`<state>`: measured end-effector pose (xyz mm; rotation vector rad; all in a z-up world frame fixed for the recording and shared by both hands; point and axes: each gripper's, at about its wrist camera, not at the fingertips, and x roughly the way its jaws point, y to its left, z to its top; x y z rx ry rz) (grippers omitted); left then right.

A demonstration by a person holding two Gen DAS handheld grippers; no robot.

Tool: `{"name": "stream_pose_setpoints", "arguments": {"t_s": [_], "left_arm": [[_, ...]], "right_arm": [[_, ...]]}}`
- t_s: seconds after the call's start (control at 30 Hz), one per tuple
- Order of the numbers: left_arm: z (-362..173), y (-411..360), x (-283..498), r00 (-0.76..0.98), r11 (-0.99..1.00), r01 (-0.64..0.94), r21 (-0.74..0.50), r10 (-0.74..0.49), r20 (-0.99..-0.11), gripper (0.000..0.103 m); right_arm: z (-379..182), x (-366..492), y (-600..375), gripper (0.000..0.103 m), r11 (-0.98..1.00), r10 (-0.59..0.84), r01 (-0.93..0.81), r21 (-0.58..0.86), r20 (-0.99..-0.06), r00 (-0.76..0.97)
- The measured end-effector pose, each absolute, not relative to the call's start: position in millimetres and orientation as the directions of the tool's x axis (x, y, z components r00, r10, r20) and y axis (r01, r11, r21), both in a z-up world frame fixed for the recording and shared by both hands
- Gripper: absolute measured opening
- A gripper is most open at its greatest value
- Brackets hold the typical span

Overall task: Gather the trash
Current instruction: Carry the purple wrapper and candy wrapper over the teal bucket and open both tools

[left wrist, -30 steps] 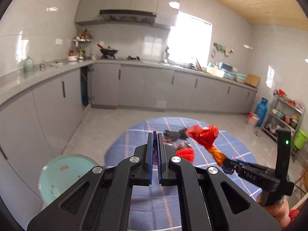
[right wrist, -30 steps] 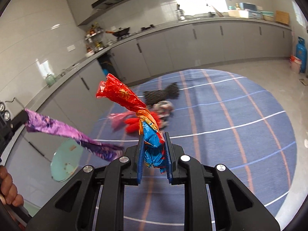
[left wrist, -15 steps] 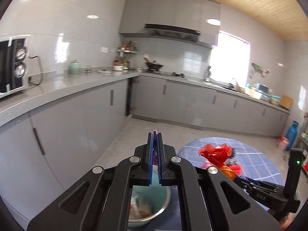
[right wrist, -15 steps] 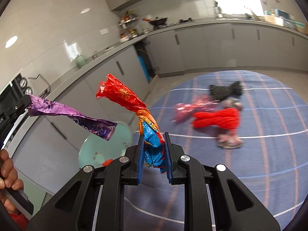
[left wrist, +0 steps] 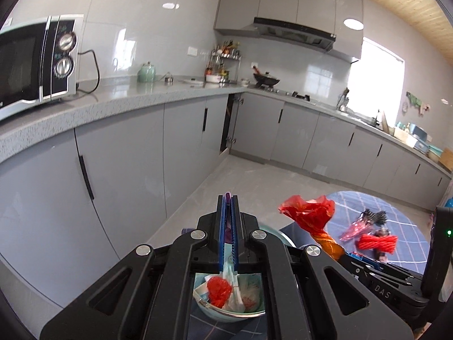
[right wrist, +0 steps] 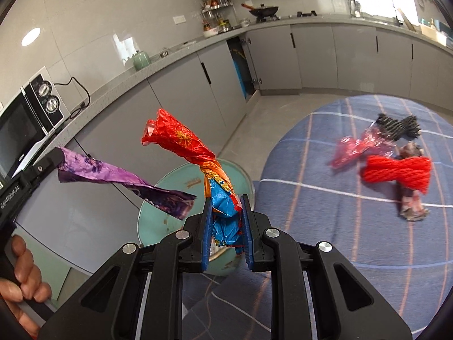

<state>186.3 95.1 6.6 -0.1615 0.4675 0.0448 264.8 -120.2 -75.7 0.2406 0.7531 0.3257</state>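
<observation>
Holding a purple wrapper (right wrist: 119,182) tight, the left tool (left wrist: 227,212) has its two blue fingers (left wrist: 221,226) pressed almost together, with only a thin purple edge showing between them. Right under this tool sits a light green bin (left wrist: 226,310) with red and white trash inside. The right tool (right wrist: 226,212) squeezes the blue end of a twisted wrapper (right wrist: 195,158) that goes orange and then red at the top, sticking up in the air. In the right wrist view the purple wrapper hangs over the bin's (right wrist: 170,221) rim, just beside the twisted one. More trash lies on the round blue rug (right wrist: 325,221): a red net bag (right wrist: 396,174), a pink shiny wrapper (right wrist: 351,150) and a black net (right wrist: 396,126), all close together and well apart from the bin. A microwave (left wrist: 36,62) stands on the gray surface (left wrist: 127,100).
</observation>
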Motion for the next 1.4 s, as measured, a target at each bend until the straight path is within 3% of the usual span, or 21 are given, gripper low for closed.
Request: {"name": "stream_pose_setpoints", "arguments": {"t_s": [0.4,1.17,1.27,1.33,1.4], "left_arm": [[-37.9,101.6,215.3,0.832,0.987,-0.102,-0.124,0.017,-0.555,0.004],[-80.6,95.2,254.2,0.756,0.991,-0.123,-0.056,0.057,-0.653,0.004],[-85.1,94.3,257.2,0.748,0.991,-0.124,-0.043,0.065,-0.660,0.004],[-87.4,93.3,258.5,0.743,0.991,-0.125,-0.040,0.067,-0.666,0.004],[-88.9,92.6,258.7,0.741,0.992,-0.124,-0.033,0.071,-0.668,0.004]], "right_arm": [[-105.8,289.6,-92.4,0.020,0.926,0.366,-0.174,0.335,-0.685,0.630],[-141.4,325.6,-68.0,0.020,0.930,0.364,-0.181,0.320,-0.725,0.584],[-146.0,327.0,-66.6,0.026,0.923,0.383,-0.199,0.330,-0.725,0.573],[-145.9,325.5,-68.3,0.040,0.920,0.388,-0.201,0.336,-0.715,0.581],[-142.5,321.1,-73.5,0.043,0.920,0.387,-0.202,0.335,-0.700,0.600]]}}
